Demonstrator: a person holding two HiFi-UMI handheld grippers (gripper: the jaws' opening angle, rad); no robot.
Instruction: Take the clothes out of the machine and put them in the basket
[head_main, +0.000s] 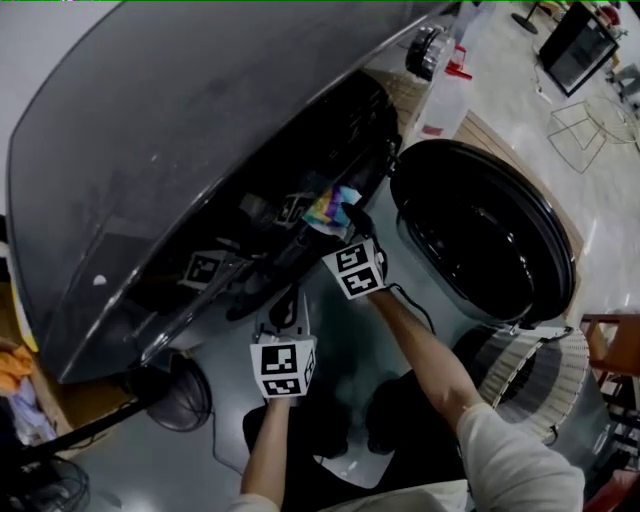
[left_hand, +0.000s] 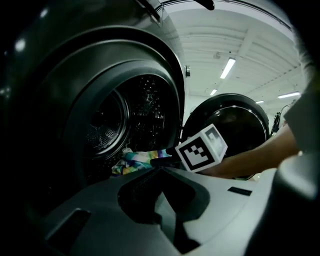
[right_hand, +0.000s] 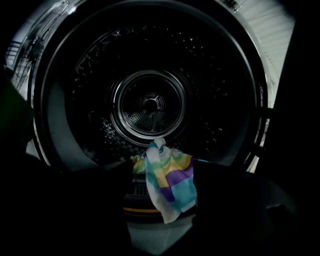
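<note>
Cloth drapes the drum lip between right tool's parted jaws, open door beside, left tool clenched.

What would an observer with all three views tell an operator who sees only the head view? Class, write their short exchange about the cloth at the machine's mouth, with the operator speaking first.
Operator: I can't see inside from up here. Are there more clothes in there?
Observer: The right gripper view looks straight into the drum. No other clothes show, only the cloth hanging at the front.
Operator: Is the right gripper closed on it?
Observer: No. The right gripper has its jaws apart, with the cloth between them.
</note>
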